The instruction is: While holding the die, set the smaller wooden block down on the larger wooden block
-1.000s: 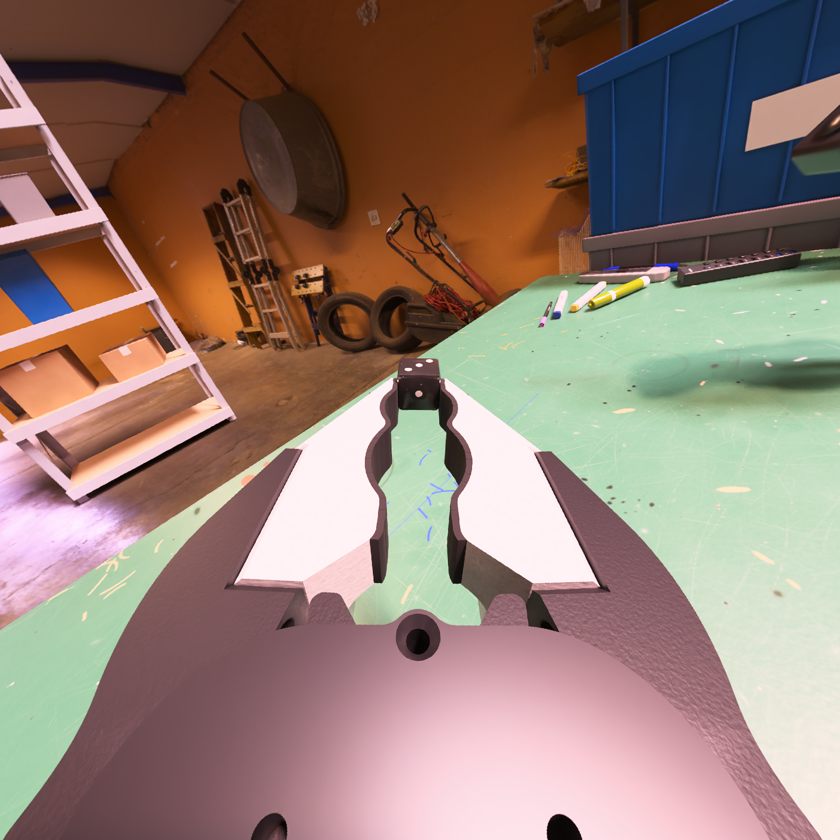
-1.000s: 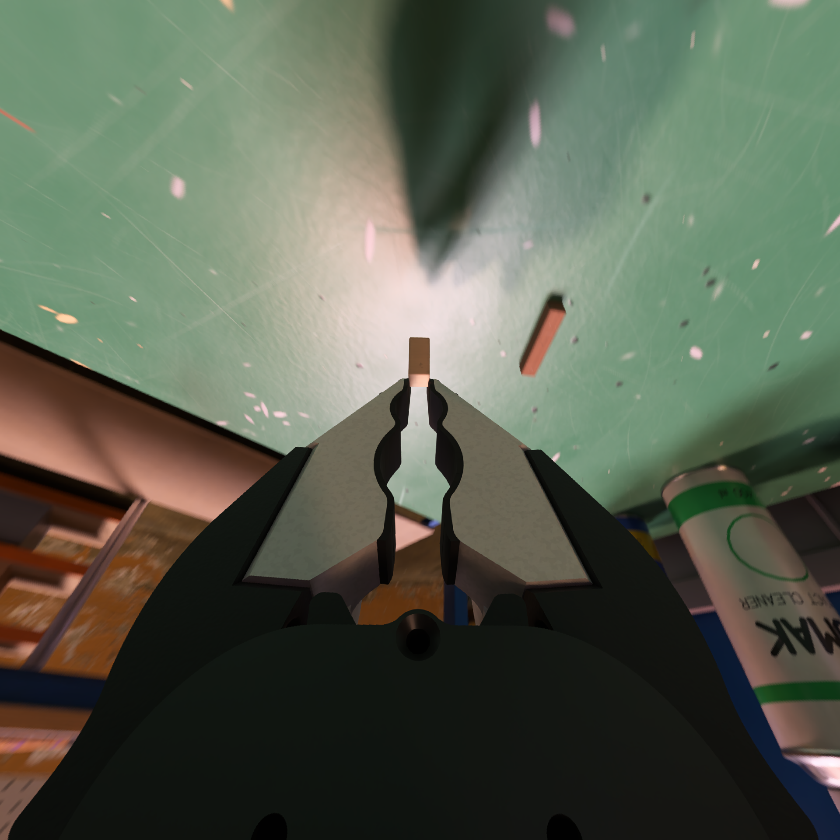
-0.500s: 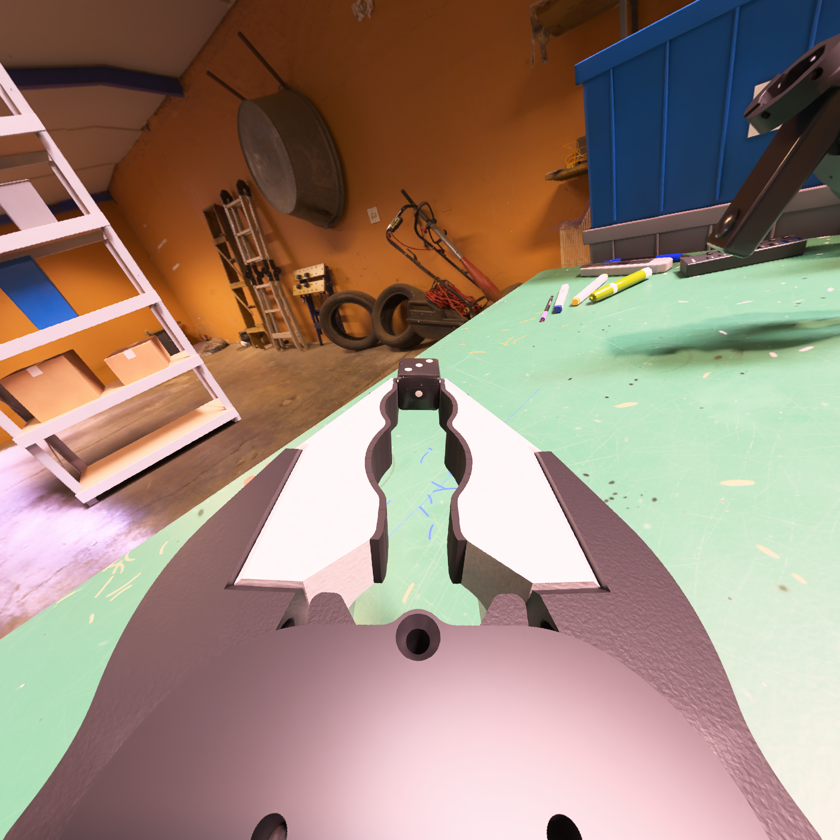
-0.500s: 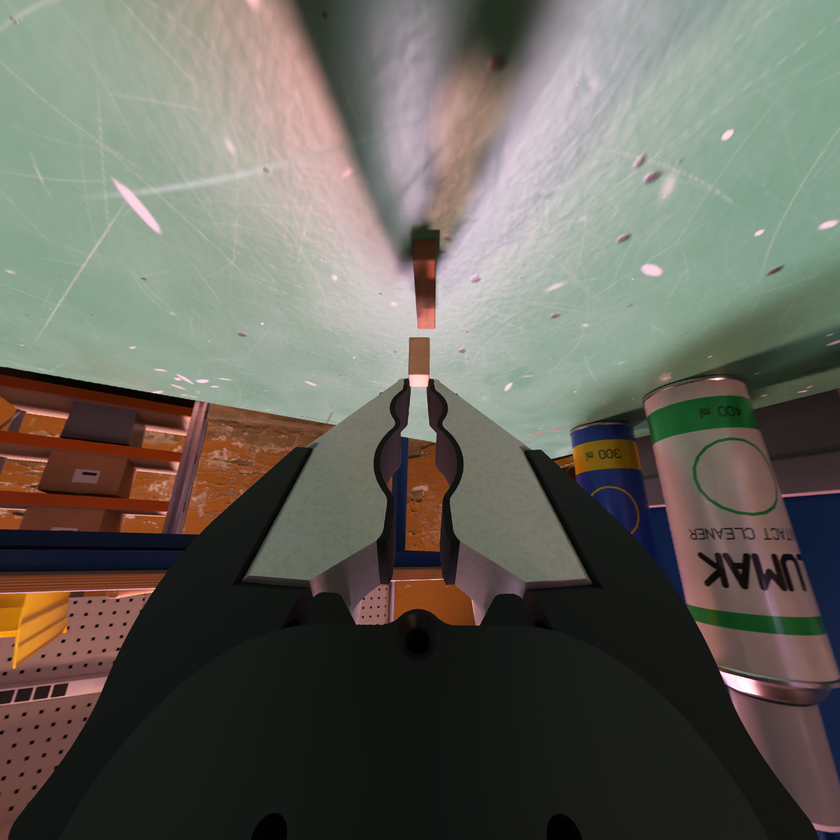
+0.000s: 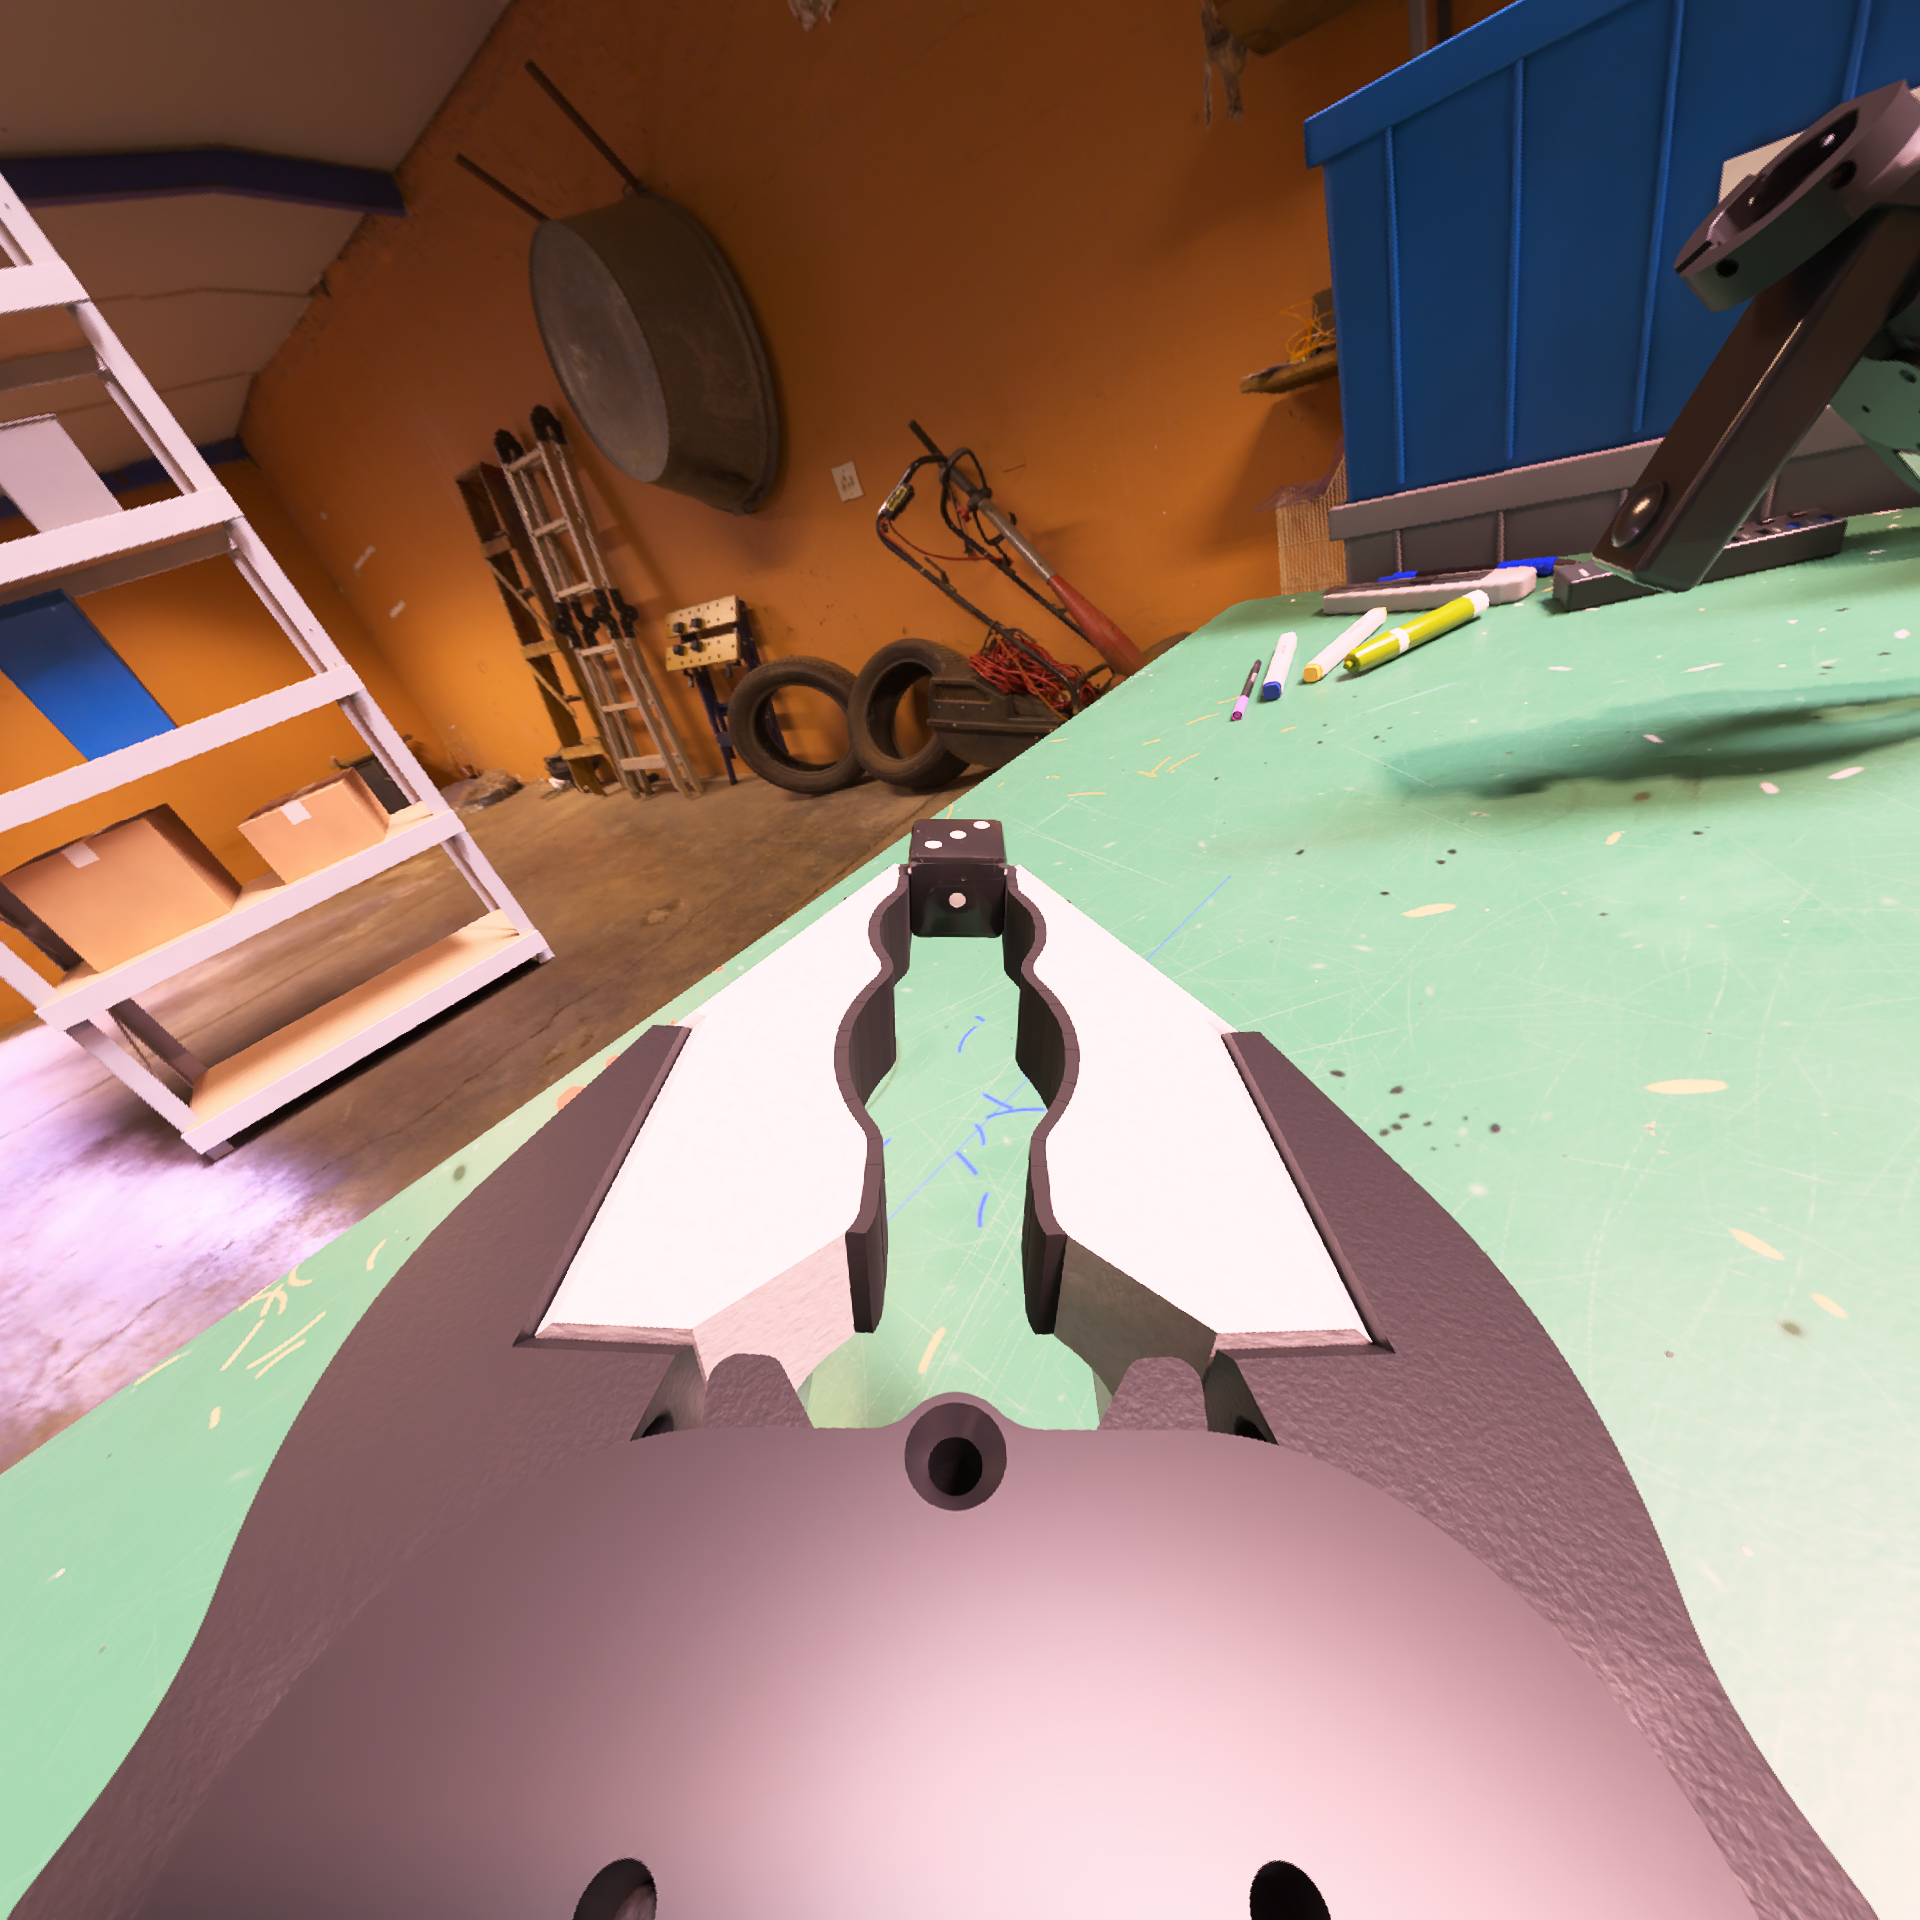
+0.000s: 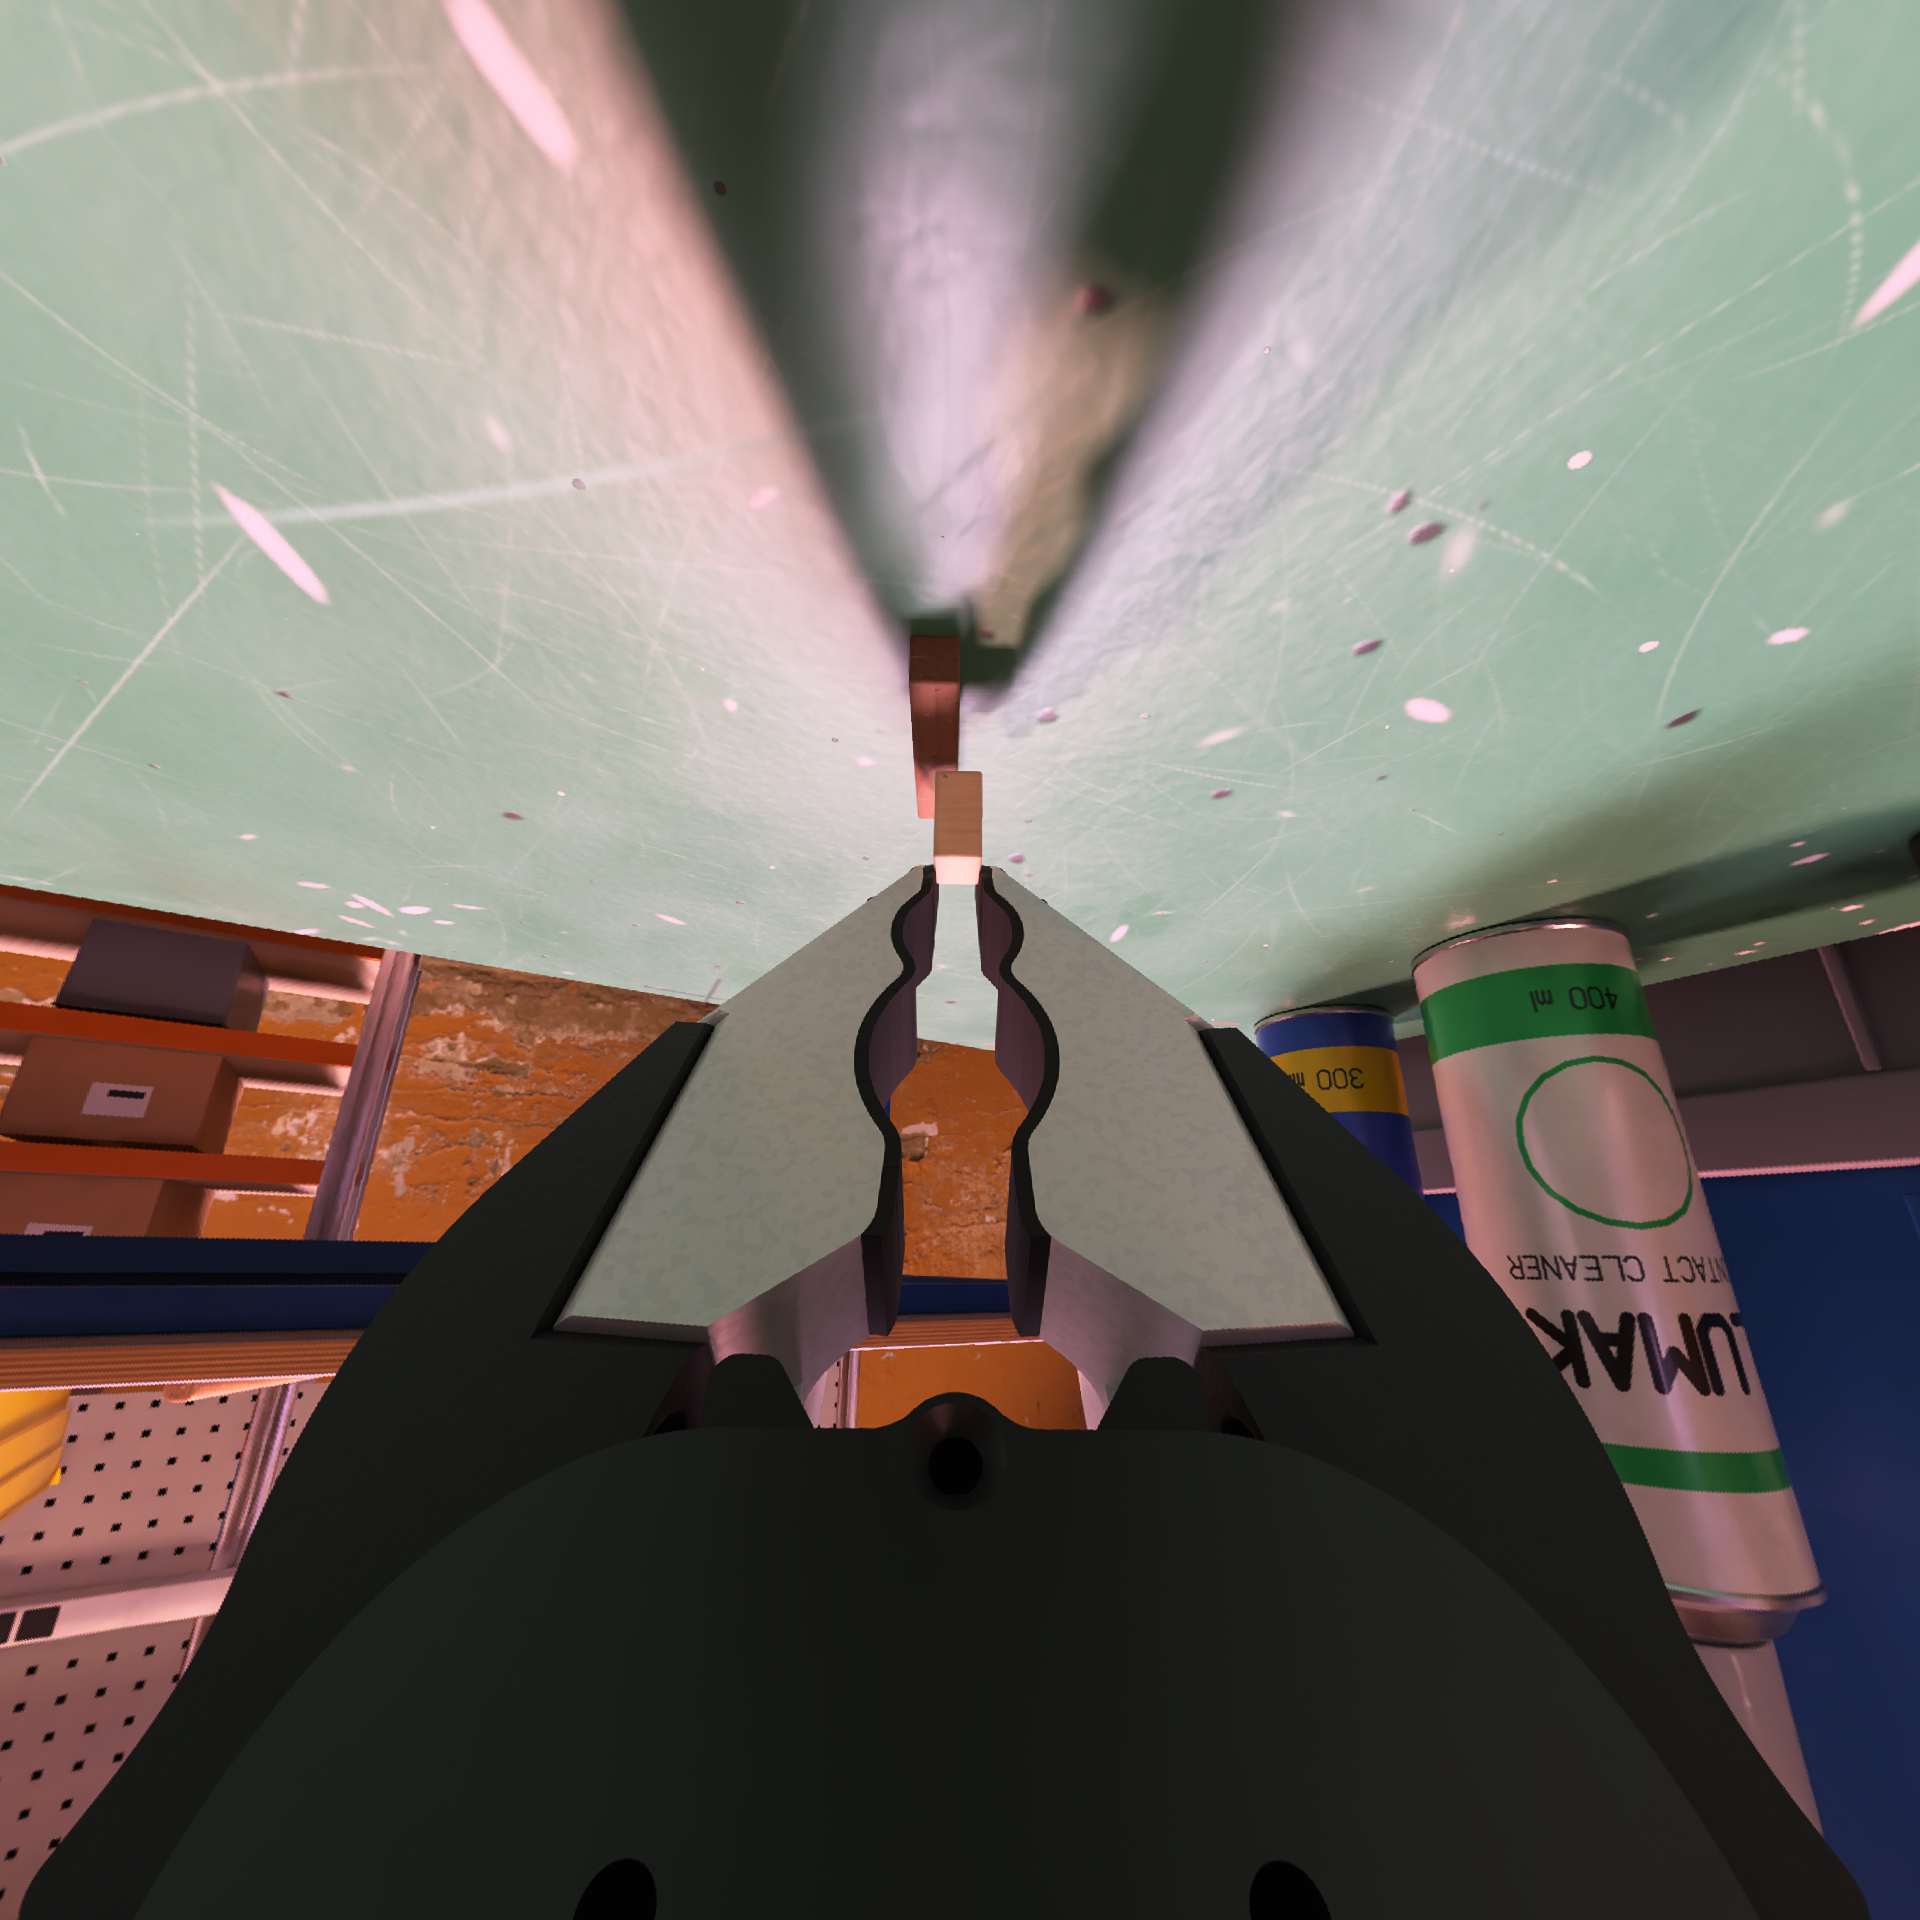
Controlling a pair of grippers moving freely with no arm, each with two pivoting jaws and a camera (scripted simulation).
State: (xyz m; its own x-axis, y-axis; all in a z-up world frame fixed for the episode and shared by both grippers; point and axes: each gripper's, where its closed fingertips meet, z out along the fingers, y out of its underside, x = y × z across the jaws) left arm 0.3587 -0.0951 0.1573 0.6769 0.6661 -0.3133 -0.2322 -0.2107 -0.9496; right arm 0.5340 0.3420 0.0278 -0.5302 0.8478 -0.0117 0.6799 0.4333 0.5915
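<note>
behind the scratched green bench [image 5: 1558,1039] stood an orange garage wall. left gripper [image 5: 956,902] fingers clenched the black white-dotted die [image 5: 956,878], keeping it aside. right gripper [image 6: 957,875] fingers grasped the small pale wooden block [image 6: 957,826], hovering just over the larger dark brown wooden block [image 6: 933,696] on the bench for placing.

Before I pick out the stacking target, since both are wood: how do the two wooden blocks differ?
The smaller wooden block is pale tan; the larger wooden block is darker reddish brown. The smaller one is clamped at the tips of the right gripper, off the table; the larger lies free on the green table. The smaller looks short, the larger elongated. Both are plain rectangular pieces, and they overlap in the right wrist view.
</note>
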